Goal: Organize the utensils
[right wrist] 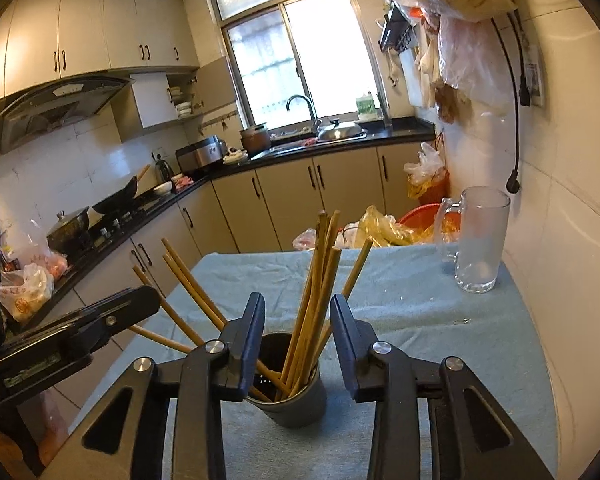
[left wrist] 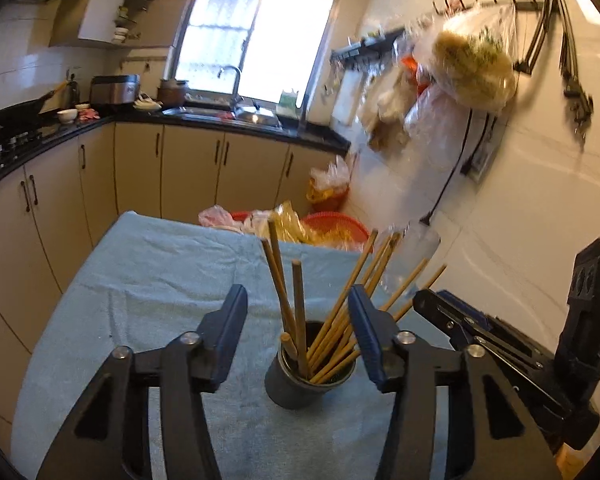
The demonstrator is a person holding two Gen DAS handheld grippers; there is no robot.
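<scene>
A dark cup (left wrist: 296,384) stands on a table under a blue-grey towel (left wrist: 140,280) and holds several wooden chopsticks (left wrist: 278,264) that fan out to both sides. My left gripper (left wrist: 298,292) is open just in front of the cup, one finger on each side of the bundle, gripping nothing. In the right wrist view the same cup (right wrist: 296,404) and chopsticks (right wrist: 320,280) show between the fingers of my right gripper (right wrist: 298,298), which is also open and holds nothing. Each gripper appears at the edge of the other's view: the right gripper (left wrist: 480,332) and the left gripper (right wrist: 100,320).
A clear glass mug (right wrist: 478,240) stands at the table's far right by the tiled wall. Red basins and plastic bags (right wrist: 384,226) lie behind the table. Bags (left wrist: 472,68) hang from wall hooks on the right. Counter and cabinets (right wrist: 204,216) run along the left.
</scene>
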